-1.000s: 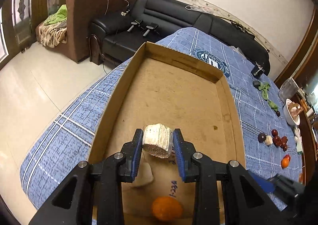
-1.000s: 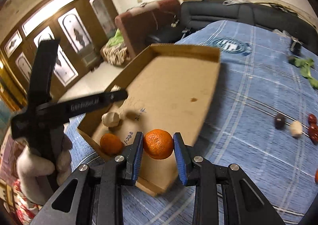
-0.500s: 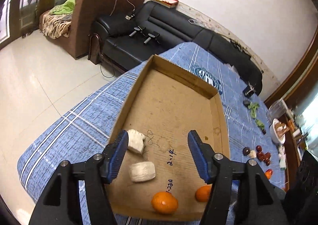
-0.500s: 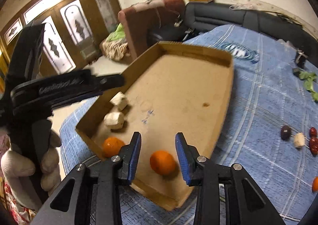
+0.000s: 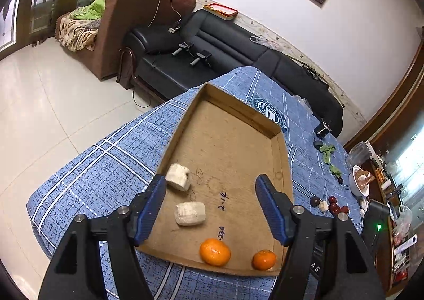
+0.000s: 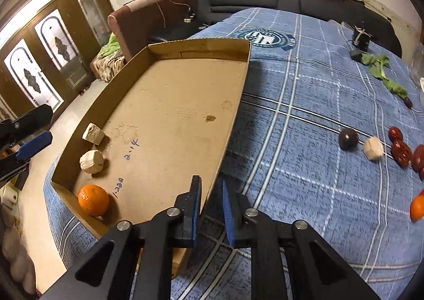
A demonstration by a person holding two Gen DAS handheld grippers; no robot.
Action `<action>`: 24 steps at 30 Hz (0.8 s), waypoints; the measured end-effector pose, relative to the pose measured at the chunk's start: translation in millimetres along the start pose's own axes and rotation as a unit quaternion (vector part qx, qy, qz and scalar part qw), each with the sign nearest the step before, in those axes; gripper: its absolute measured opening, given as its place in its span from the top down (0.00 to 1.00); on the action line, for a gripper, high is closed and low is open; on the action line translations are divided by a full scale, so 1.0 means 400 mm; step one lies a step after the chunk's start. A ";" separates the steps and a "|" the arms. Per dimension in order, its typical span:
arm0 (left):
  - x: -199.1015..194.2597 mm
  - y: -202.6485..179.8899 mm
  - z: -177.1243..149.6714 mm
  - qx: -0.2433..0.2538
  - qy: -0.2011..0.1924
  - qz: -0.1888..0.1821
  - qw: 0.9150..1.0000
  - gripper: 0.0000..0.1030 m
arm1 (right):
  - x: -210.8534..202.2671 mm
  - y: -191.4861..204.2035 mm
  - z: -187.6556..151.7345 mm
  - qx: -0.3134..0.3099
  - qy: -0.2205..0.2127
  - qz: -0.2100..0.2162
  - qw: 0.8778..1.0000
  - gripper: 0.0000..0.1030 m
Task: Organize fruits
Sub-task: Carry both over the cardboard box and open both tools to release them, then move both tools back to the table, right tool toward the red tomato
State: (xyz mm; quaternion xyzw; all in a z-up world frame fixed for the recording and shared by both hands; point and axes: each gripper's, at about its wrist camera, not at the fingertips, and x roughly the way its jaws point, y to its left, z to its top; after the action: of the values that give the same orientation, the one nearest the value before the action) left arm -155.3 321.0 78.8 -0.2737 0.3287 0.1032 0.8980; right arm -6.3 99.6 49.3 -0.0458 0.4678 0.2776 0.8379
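Hanging over tray rim, apparently clear: right claw.

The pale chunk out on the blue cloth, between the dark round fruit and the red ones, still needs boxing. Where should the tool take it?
Come from above and close across the pale chunk front to back. The dark round fruit and the red fruits crowd its two sides, so those sides look tight; its near and far faces are free.

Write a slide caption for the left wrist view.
Open left gripper above a cardboard tray holding two oranges and two pale chunks.
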 end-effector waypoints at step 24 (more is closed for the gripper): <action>-0.023 -0.336 -0.106 0.140 0.020 -0.090 0.986 0.26 | -0.274 -0.325 -0.150 0.137 -0.090 -0.020 0.986 0.81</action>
State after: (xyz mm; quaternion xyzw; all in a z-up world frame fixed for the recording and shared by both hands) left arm -136.1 186.0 114.9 -0.1758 0.3318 -0.0300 0.9263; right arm -30.6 -76.1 80.6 0.0853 0.4229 0.1965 0.8805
